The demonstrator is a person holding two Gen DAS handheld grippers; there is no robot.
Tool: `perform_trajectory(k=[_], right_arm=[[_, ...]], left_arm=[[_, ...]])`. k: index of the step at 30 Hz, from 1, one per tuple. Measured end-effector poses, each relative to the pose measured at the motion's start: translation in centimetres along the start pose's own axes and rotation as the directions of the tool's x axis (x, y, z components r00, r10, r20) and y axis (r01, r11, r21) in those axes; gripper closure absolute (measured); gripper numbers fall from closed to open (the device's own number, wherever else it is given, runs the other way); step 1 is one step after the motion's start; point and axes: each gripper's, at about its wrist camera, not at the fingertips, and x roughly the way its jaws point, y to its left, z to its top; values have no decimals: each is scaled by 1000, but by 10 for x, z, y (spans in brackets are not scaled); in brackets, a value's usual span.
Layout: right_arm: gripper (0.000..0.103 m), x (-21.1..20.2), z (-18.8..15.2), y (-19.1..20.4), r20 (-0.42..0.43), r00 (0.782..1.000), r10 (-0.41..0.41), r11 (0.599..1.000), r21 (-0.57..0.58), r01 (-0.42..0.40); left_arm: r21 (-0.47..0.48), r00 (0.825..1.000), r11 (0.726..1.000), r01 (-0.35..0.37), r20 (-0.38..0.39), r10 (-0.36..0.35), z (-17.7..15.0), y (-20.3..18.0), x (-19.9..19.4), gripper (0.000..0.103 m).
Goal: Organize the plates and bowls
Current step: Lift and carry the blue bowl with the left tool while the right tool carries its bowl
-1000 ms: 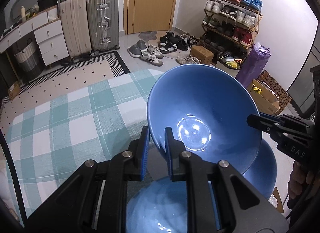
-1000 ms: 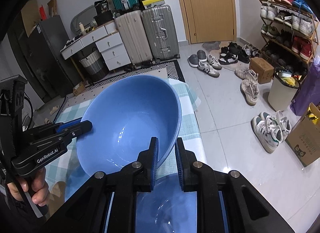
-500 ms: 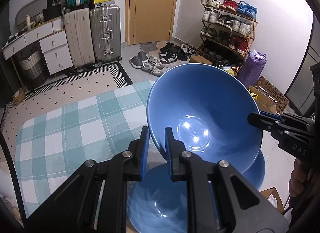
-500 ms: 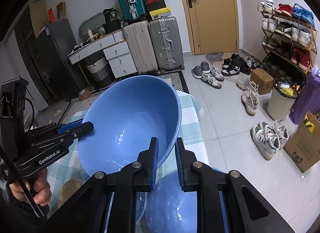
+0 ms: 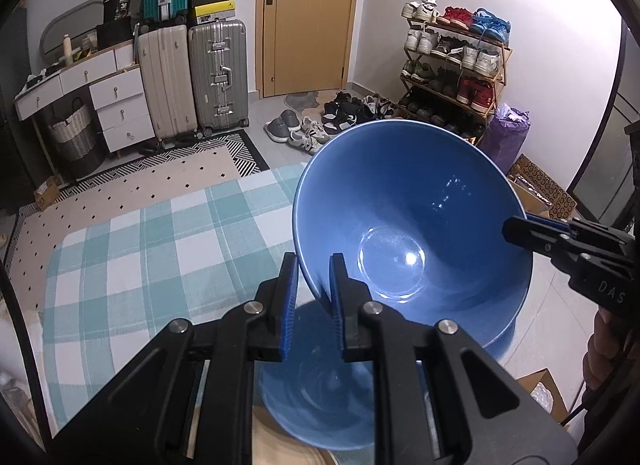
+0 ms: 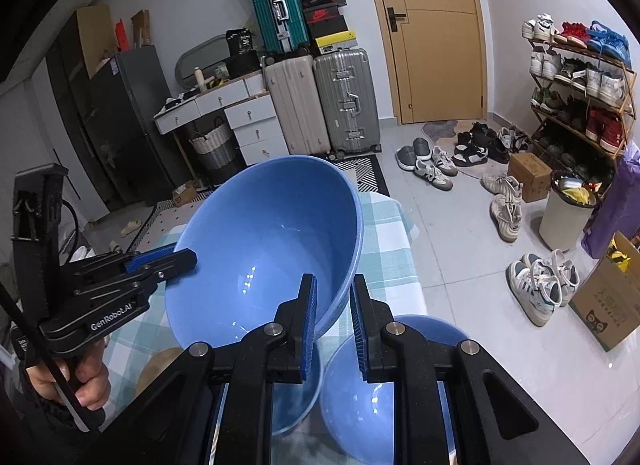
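Bowl hangs tilted above the surface's right edge, both grippers' jaws clamped on opposite rims: left gripper, right gripper. Level it, move both hands together, then lower squarely.

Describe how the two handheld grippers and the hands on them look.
Both are matte black plastic tools with angular linkage arms, silver pivot bolts and blue ribbed pads on two parallel fingers. The left gripper bears white "GenRobot.AI" lettering and a thin black cable beside its pistol handle; the right gripper shows white letters "DAS". The left hand is bare, with no glove; no sleeve shows.
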Motion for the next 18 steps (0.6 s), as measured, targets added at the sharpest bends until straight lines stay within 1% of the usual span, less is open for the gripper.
perform_trajectory(k=[5,6,14,18], right_arm=[[86,-9,-8,12,5,1000,17,1000,-14,-17],[86,-9,-9,14,3,1000,20,1000,-15,-20],[86,-16,-20,24,2,999,43,999,-6,-43],[85,-17,-28,30,-4,998,58,998,-6,-58]], left_arm=[[-12,1000,1000,-11,2,11,-18,-1,-21,90],[-14,1000,1000,-12,1,12,-18,1,-18,90],[-24,1000,1000,6,12,-5,-41,9,-43,90],[-29,1000,1000,10,9,-9,-42,12,-43,90]])
